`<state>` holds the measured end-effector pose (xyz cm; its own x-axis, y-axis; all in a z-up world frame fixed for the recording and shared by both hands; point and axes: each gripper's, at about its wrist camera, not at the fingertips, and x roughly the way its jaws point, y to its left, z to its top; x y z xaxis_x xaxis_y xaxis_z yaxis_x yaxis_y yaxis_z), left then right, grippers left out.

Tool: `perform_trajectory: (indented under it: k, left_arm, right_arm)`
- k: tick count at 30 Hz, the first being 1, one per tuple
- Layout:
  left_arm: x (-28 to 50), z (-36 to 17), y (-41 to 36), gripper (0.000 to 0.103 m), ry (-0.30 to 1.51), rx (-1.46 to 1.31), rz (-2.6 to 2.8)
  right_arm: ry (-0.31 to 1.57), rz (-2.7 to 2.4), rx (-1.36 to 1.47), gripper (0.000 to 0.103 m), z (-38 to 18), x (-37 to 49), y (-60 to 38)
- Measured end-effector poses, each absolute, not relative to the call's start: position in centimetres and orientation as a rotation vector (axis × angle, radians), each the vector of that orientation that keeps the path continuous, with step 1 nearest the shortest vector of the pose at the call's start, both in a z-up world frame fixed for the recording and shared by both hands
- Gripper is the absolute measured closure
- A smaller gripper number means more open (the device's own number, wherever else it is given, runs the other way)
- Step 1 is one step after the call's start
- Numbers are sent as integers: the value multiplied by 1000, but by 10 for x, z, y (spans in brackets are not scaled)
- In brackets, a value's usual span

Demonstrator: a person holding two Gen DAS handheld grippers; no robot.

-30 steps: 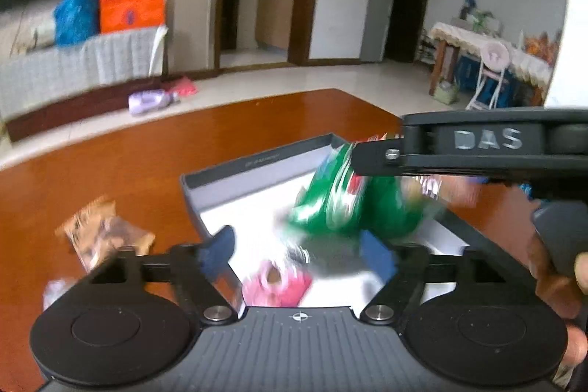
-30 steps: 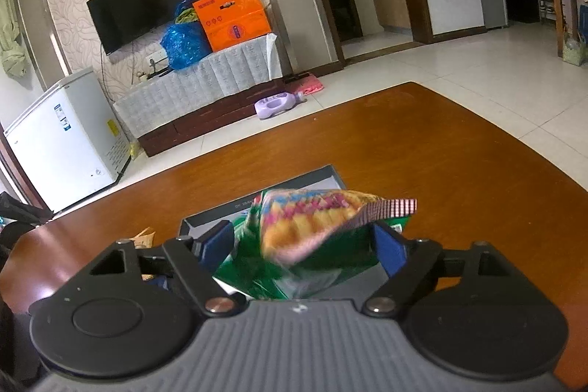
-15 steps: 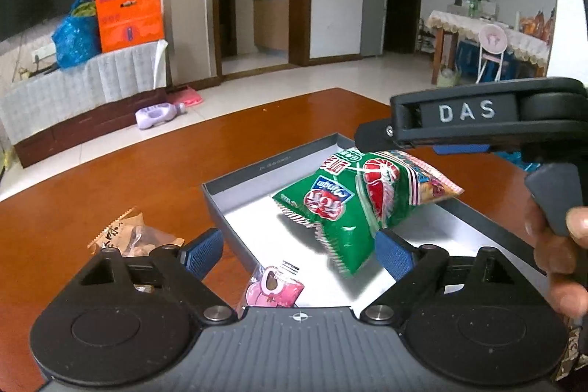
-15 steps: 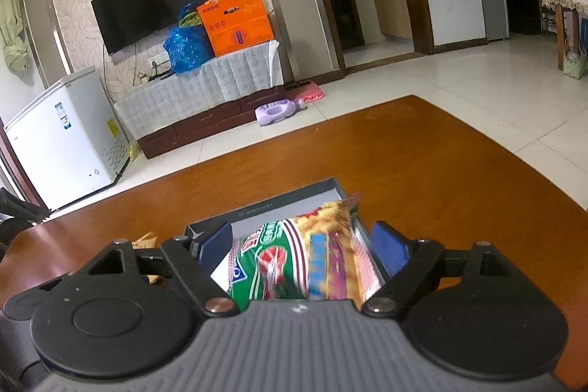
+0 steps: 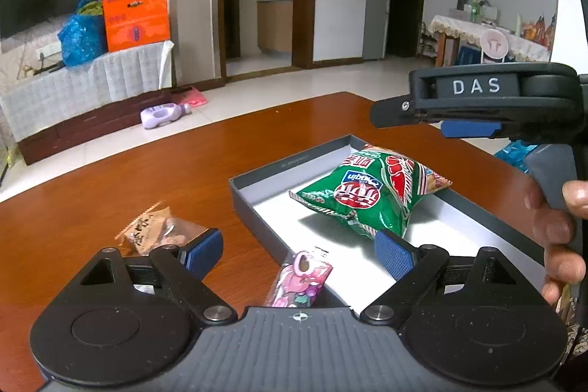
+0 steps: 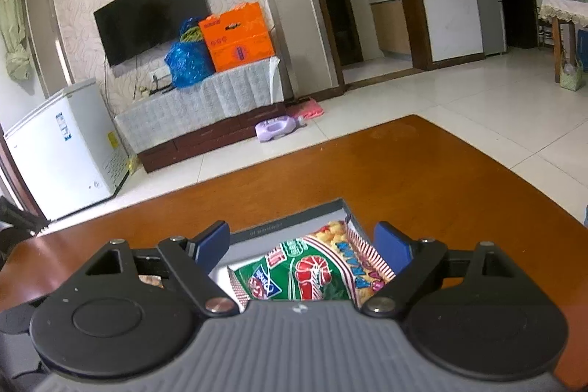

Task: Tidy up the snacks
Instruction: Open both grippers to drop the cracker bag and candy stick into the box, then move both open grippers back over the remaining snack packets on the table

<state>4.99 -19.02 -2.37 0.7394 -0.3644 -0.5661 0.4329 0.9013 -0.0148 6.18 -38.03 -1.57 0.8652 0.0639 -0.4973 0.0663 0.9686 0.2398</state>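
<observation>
Left wrist view: our left gripper is spread wide and empty, the pink packet at six o'clock just beneath it, lengthwise along our reach. Green bag lies in the grey box; right gripper has just opened.

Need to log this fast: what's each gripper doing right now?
Left gripper: open, holding nothing.
Right gripper: open, above the green snack bag, not gripping it.
</observation>
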Motion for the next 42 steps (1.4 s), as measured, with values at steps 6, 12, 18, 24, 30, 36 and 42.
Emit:
perform_trajectory:
  k: [6, 12, 18, 24, 30, 36, 42]
  left_arm:
    - [42, -22, -175, 13, 595, 131, -426]
    - [37, -21, -156, 13, 600, 125, -398]
    - [32, -17, -142, 13, 593, 120, -377]
    - [27, -13, -125, 12, 585, 129, -358]
    - [22, -13, -103, 12, 586, 114, -317]
    - [19, -11, -85, 12, 594, 108, -284]
    - [13, -14, -72, 12, 607, 112, -272]
  right_arm:
    - [530, 52, 238, 16, -16, 52, -375]
    - [533, 100, 208, 16, -15, 47, -361]
    - [538, 140, 185, 16, -11, 43, -344]
    - [553, 184, 163, 16, -7, 43, -327]
    - [648, 324, 291, 16, -13, 41, -323]
    - [676, 364, 260, 16, -9, 31, -313]
    - [730, 437, 286, 16, -7, 28, -304]
